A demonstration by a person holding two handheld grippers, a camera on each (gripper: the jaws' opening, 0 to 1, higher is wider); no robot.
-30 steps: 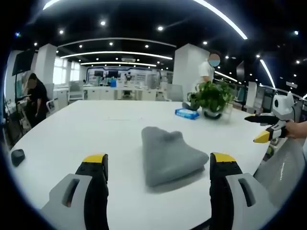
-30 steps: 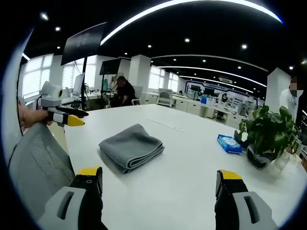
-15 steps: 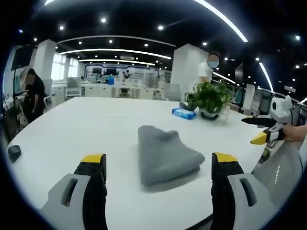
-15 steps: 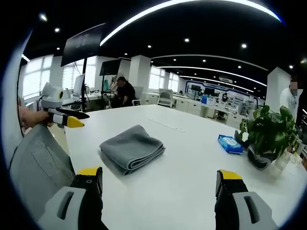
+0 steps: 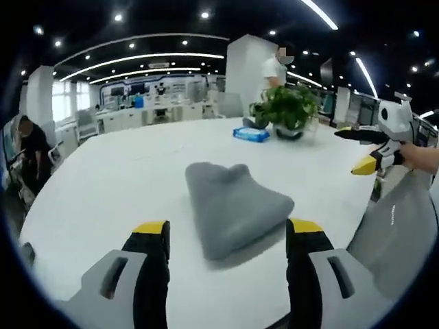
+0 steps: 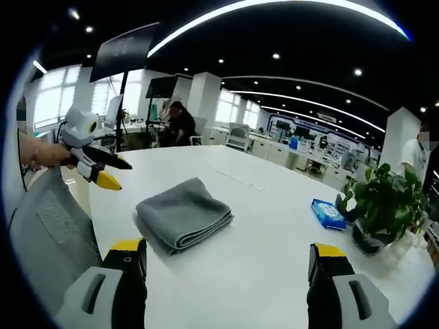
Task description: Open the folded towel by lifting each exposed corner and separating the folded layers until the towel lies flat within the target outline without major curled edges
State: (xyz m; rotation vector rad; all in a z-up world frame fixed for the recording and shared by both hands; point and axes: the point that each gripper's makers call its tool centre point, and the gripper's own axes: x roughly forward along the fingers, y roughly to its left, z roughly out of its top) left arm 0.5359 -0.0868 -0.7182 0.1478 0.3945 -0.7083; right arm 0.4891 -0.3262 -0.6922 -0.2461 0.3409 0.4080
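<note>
Pretty clearly a big open-plan office: long white surface (image 6: 274, 226), rows of desks (image 6: 302, 154) at center right, ceiling light strips (image 6: 274, 14) up top, potted plant (image 6: 381, 205).

I see a big white table (image 5: 103, 185), bare over most of its top. On its far side stands a potted plant (image 5: 287, 110) with a blue pack of wipes (image 5: 250, 134) just beside it; I also see both from the right gripper view, plant (image 6: 381, 205) and pack (image 6: 327, 214) near each other. A grey mesh chair back (image 6: 48, 233) sits at the table's near edge. One person stands behind the plant (image 5: 274, 65); another sits by desks (image 6: 180, 125) further back. A dark monitor on a stand (image 6: 123, 51) rises near the windows. Ceiling light strips (image 6: 274, 14) curve overhead.
</note>
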